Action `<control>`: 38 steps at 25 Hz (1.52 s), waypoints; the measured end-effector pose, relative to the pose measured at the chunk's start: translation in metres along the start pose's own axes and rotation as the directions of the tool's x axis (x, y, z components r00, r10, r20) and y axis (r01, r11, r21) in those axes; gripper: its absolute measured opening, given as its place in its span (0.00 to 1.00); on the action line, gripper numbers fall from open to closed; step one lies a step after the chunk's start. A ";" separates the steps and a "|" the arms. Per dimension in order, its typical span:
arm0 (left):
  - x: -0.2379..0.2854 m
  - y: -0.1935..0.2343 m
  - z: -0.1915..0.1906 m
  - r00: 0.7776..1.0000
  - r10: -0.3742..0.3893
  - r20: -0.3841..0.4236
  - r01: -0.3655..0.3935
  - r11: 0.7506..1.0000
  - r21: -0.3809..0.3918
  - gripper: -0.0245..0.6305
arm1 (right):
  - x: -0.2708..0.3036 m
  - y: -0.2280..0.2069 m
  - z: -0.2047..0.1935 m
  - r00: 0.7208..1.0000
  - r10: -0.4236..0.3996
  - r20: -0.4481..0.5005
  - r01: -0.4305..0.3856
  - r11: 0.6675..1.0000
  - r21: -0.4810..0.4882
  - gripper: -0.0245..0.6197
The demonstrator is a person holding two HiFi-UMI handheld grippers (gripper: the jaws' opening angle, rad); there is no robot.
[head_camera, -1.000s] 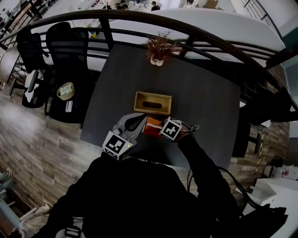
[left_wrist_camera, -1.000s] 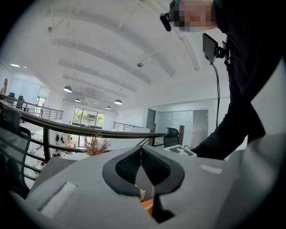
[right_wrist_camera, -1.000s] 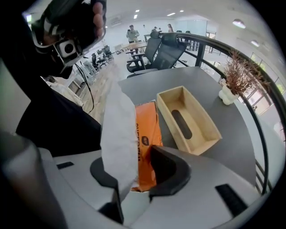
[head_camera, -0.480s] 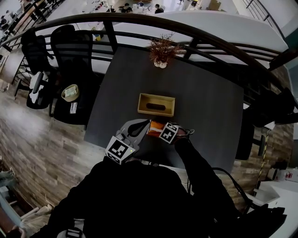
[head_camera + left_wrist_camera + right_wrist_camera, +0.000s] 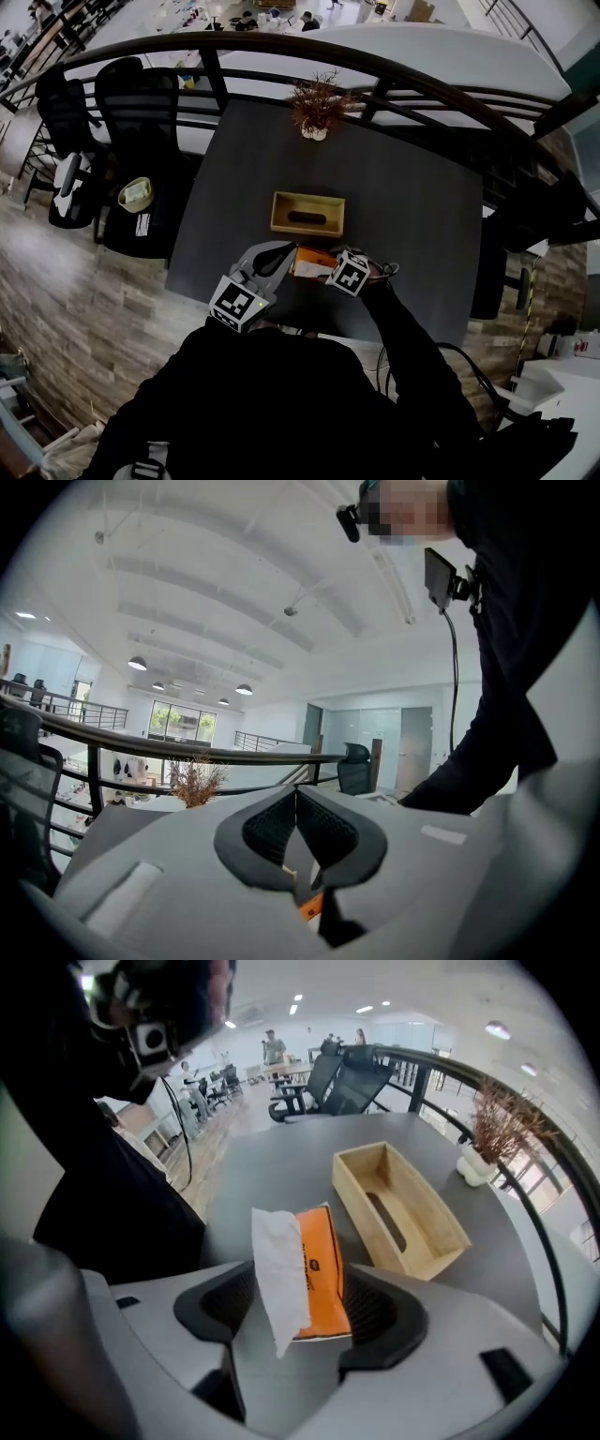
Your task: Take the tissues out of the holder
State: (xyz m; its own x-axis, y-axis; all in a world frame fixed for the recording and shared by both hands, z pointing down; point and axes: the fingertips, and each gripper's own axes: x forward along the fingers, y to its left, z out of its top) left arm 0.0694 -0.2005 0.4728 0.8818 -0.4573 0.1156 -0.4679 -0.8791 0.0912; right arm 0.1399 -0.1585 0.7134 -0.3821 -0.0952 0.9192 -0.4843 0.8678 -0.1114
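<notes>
The empty wooden tissue holder (image 5: 281,208) (image 5: 441,1213) stands open side up in the middle of the dark table (image 5: 412,206). Just in front of it lies an orange tissue pack (image 5: 312,261) (image 5: 323,1260) with a white tissue (image 5: 279,1274) sticking out of it. My right gripper (image 5: 325,266) (image 5: 305,1290) has the pack between its jaws, which are opening, and the pads stand clear of its sides. My left gripper (image 5: 287,251) (image 5: 296,794) is shut with nothing in it, right beside the pack on the left. A sliver of orange shows below its jaws.
A small potted dried plant (image 5: 315,108) (image 5: 492,1133) stands at the table's far edge by the curved railing (image 5: 394,66). Black office chairs (image 5: 131,103) are at the left of the table. The person's dark sleeve (image 5: 412,347) reaches in from the near edge.
The right gripper's marker cube has shifted a little to the right and down beside the orange pack. The left gripper and the holder keep their places.
</notes>
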 end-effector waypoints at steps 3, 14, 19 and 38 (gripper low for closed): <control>0.002 0.000 0.002 1.000 -0.007 0.006 0.007 1.000 -0.006 0.05 | -0.046 0.000 0.021 0.977 -0.043 0.210 0.030 0.998 0.062 0.48; 0.013 -0.025 0.010 0.996 -0.087 0.007 0.087 0.996 -0.006 0.05 | -0.184 0.011 0.062 0.552 -0.333 0.765 0.053 0.929 0.366 0.14; 0.020 -0.040 0.009 0.993 -0.121 0.005 0.121 0.993 -0.007 0.05 | -0.203 0.005 0.053 0.417 -0.409 0.812 -0.019 0.889 0.458 0.04; 0.025 -0.048 0.003 0.991 -0.134 -0.011 0.134 0.991 -0.013 0.05 | -0.220 0.013 0.067 0.394 -0.417 0.819 0.064 0.901 0.428 0.04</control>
State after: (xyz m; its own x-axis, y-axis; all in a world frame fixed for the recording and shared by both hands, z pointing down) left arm 0.1142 -0.1703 0.4688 0.9357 -0.3341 0.1134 -0.3466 -0.9305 0.1185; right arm 0.1648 -0.1594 0.4842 -0.5931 -0.7990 0.0988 -0.7981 0.5673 -0.2032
